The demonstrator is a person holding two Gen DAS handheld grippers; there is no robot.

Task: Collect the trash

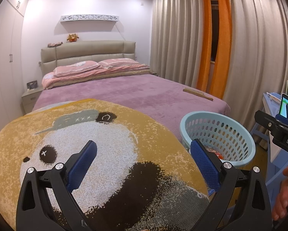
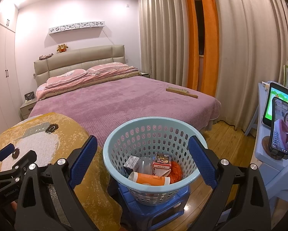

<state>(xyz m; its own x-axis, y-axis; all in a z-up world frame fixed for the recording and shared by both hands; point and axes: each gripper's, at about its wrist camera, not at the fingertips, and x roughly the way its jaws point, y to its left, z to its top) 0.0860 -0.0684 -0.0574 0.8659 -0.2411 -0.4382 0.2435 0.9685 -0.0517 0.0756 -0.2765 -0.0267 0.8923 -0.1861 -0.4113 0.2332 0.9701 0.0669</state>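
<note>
A red box (image 2: 162, 160) in the basket (image 2: 113, 144) reads "NO 975"; panda's cap (image 1: 80, 118) shows "xxx".

In the left wrist view, the right blue finger pad (image 1: 205, 165) masks most of the trash inside the pale blue basket (image 1: 238, 150). A person's hand (image 1: 283, 192) is cut off at the right edge. From the right wrist, the basket hides most of the blue stool (image 2: 153, 209); print on the red carton (image 2: 162, 160) is too small to read.
</note>
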